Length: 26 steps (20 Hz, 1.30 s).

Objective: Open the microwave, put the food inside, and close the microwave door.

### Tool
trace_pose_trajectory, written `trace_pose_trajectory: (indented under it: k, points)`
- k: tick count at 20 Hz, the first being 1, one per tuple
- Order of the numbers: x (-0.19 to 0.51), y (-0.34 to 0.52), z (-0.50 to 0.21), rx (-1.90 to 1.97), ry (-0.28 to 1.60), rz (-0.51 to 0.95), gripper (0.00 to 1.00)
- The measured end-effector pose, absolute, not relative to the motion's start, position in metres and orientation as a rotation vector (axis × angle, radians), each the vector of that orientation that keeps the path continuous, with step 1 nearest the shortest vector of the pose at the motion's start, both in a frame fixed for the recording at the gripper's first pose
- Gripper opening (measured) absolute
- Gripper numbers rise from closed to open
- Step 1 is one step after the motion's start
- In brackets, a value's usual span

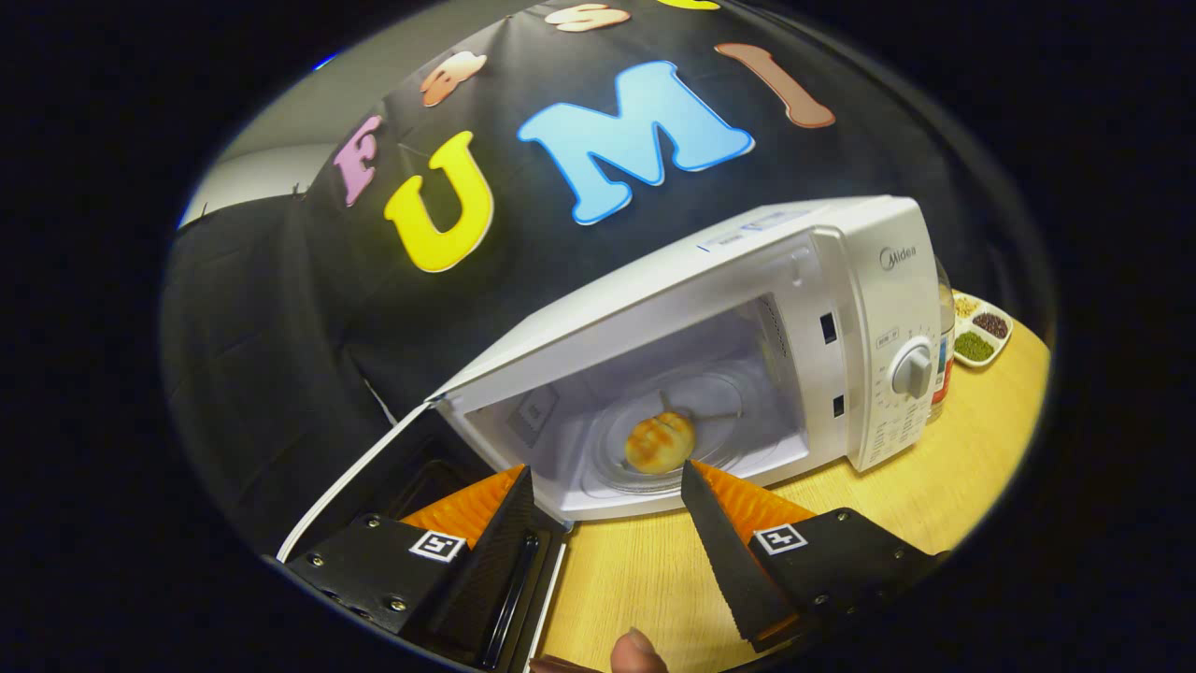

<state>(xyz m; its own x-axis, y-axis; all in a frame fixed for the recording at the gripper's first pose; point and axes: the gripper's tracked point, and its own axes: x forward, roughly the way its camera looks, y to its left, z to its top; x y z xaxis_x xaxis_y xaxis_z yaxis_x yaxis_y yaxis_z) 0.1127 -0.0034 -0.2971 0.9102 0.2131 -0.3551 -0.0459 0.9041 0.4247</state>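
The white microwave (841,308) stands on the wooden table with its door (374,467) swung wide open to the left. Inside, a golden-brown bun (659,441) rests on the glass turntable (691,411). My gripper (607,486) is open, just in front of the oven's opening, with nothing between its fingers. The bun lies just beyond the fingertips, apart from them. The left finger sits over the lower edge of the open door.
The wooden table (934,495) runs to the right of the fingers. Beside the microwave's right wall stand a bottle (944,346) and a white divided dish (981,332) of spices. A person's fingertip (637,651) shows below the fingers.
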Motion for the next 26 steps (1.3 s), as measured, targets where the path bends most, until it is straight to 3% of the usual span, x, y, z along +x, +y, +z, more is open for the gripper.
trace_pose_trajectory:
  k: [6, 10, 16, 21, 24, 26]
  points:
    - [0.042, 0.009, -0.209, 0.237, 0.238, 0.208, 0.96]
    - [-0.018, 0.055, -0.176, 0.074, 0.144, 0.379, 0.96]
    - [-0.114, 0.145, -0.174, 0.023, 0.091, 0.672, 0.96]
    - [-0.150, 0.204, -0.194, -0.018, 0.075, 0.815, 0.94]
    - [-0.157, 0.234, -0.221, 0.010, 0.152, 0.881, 0.78]
    - [-0.148, 0.242, -0.245, 0.007, 0.202, 0.850, 0.43]
